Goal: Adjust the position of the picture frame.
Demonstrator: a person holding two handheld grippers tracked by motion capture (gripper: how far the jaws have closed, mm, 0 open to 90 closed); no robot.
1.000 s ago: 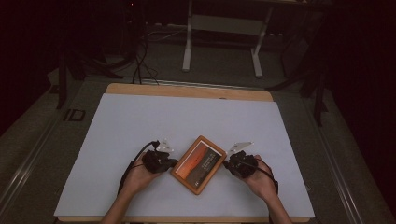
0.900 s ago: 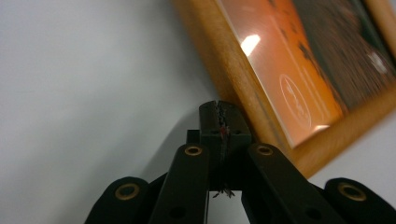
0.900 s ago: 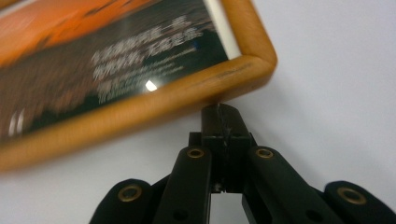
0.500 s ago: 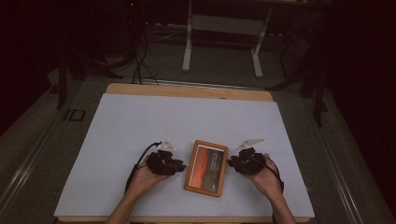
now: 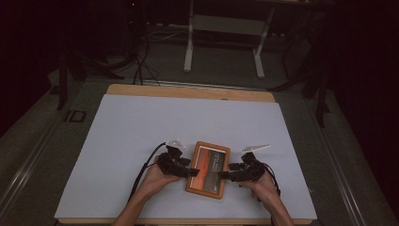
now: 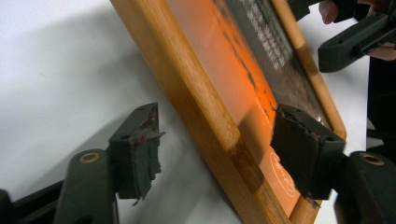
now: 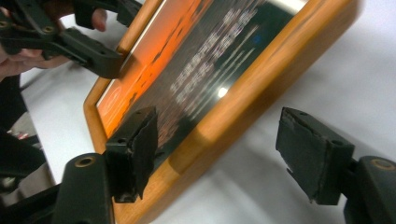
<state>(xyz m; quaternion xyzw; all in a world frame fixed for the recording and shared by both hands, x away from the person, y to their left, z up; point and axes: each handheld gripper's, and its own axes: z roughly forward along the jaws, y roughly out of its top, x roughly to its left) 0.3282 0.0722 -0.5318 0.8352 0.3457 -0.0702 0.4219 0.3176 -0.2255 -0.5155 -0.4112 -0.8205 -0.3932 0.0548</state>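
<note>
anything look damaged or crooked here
The wooden picture frame lies slightly askew to the table edge. The dark pads on the left hand-held gripper look torn and ragged at the edges; the right hand-held gripper pads look chipped too. The frame itself looks intact.

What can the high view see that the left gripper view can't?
High view: the whole white table, both forearms, both grippers, left and right, and the metal stand on the floor beyond.

Left gripper view: the frame's wood grain close up, its edge between that gripper's open jaws with gaps on both sides, and rows of small print on the picture.

Both: the wooden frame with its orange picture, flat on the table, a gripper at each side.
</note>
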